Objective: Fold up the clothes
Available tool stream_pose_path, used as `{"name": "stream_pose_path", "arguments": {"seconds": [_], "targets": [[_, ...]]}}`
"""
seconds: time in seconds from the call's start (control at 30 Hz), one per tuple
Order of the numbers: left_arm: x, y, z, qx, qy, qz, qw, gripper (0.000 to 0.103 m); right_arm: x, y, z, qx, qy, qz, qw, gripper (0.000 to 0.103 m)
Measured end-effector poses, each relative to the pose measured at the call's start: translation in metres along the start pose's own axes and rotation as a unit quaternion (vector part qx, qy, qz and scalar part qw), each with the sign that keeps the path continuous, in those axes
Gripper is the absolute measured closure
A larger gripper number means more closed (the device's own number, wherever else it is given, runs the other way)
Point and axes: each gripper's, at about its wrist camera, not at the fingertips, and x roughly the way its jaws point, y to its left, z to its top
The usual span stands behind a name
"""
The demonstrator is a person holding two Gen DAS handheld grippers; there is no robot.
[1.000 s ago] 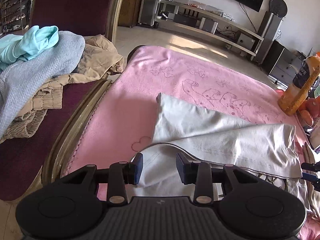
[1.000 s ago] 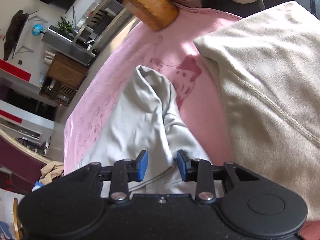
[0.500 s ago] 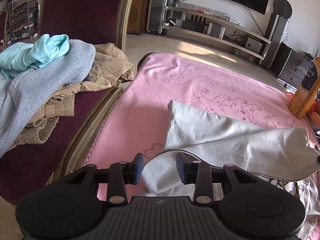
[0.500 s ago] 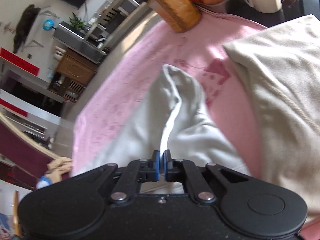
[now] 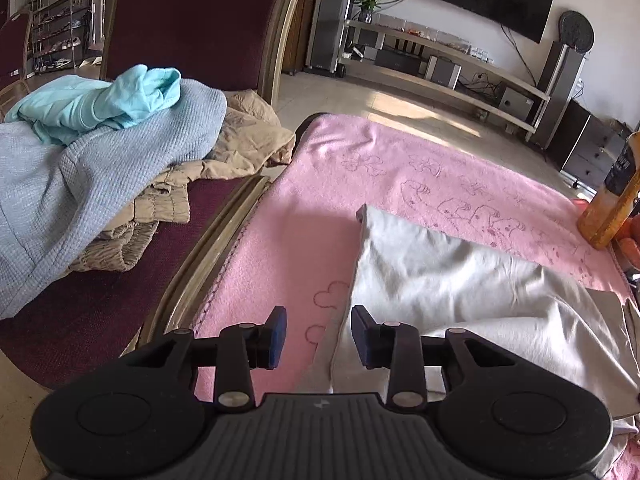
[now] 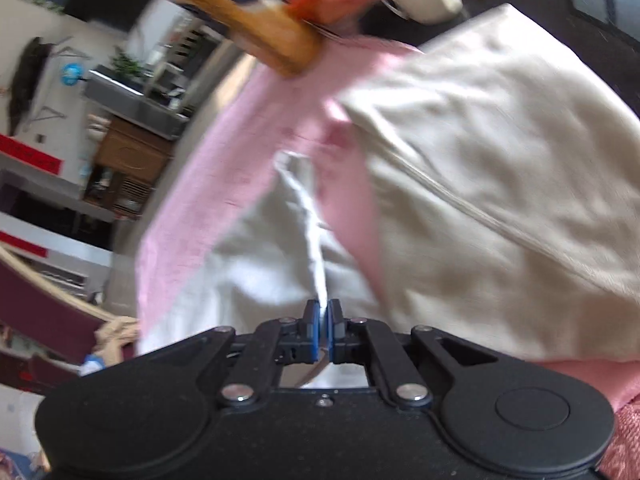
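The white garment (image 5: 460,280) lies half folded on the pink blanket (image 5: 360,168), the right gripper (image 6: 323,322) pinches a fold of it, the left gripper (image 5: 318,330) waits open and empty, and the pile of clothes (image 5: 100,160) is still unfolded.

The scene is being viewed from two gripper-mounted fisheye cameras, both angled downward, close over a pink blanket (image 5: 320,184). The left view is being aimed across it toward a chair (image 5: 192,32) and TV wall. The right view is being tilted, blurred. A grey garment (image 5: 460,276) (image 6: 256,248) and bottle (image 5: 612,204) (image 6: 248,28) are being shared.
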Motion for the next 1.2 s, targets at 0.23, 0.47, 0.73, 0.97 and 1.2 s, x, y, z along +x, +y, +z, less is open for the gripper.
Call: {"name": "stream_pose_path", "arguments": {"seconds": [0.23,0.47,0.73,0.97,1.2], "targets": [[0.022,0.014,-0.002,-0.06,0.062,-0.022,0.9961,0.068,0.014,0.017,-0.01,-0.062,0.006,-0.015,0.998,0.095],[0.046,0.025,-0.012,-0.122,0.142,-0.06,0.9804,0.074,0.021,0.019,-0.01,-0.058,0.02,-0.011,0.998,0.095],[0.052,-0.002,-0.014,-0.052,0.151,-0.03,0.9868,0.077,0.022,0.019,-0.011,-0.069,0.023,-0.013,0.997,0.094],[0.05,-0.029,-0.019,0.036,0.139,-0.004,0.9897,0.076,0.022,0.017,-0.011,-0.07,0.024,-0.017,0.997,0.094],[0.057,-0.014,-0.016,-0.008,0.161,-0.014,0.9869,0.066,0.022,0.018,-0.01,-0.071,0.025,-0.016,0.997,0.094]]}}
